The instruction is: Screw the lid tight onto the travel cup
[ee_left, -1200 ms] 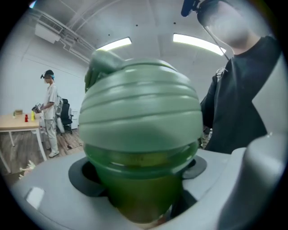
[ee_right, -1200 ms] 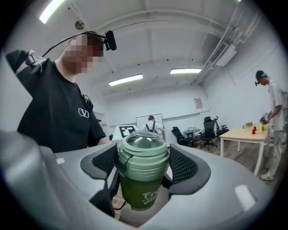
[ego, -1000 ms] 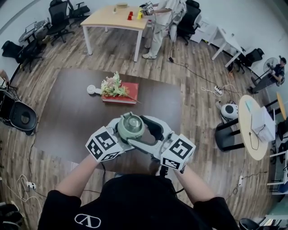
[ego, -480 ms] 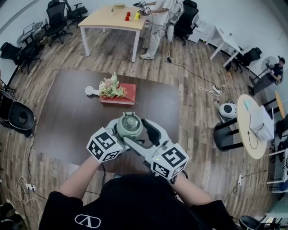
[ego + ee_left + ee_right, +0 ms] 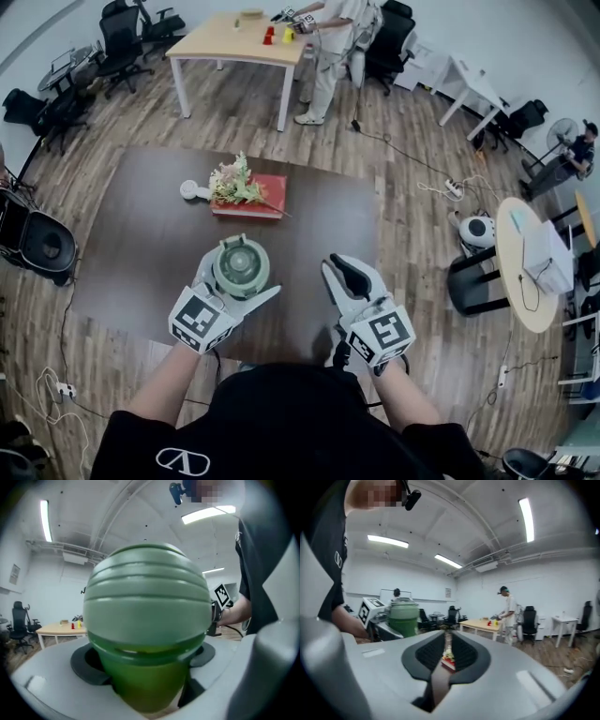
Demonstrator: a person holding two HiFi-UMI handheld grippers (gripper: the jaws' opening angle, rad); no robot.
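- The green travel cup (image 5: 140, 677) stands upright above the dark desk (image 5: 141, 234) with its lid (image 5: 241, 265) on top. The left gripper (image 5: 240, 281) clamps it low on the body, fingers (image 5: 89, 667) spread wide round it.
- The right gripper (image 5: 337, 270) stands apart to the cup's right. Its fingers (image 5: 464, 656) have just been closing — only a narrow slit is left, with nothing between them.
- To twist further, I judge it must open and reach left across to the lid.

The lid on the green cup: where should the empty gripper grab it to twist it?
Probably grab the lid by its ribbed round side, coming in level from the right. The left gripper clamps the cup body below, so that side is free. The right gripper, jaws just closing on nothing, must open wider first.
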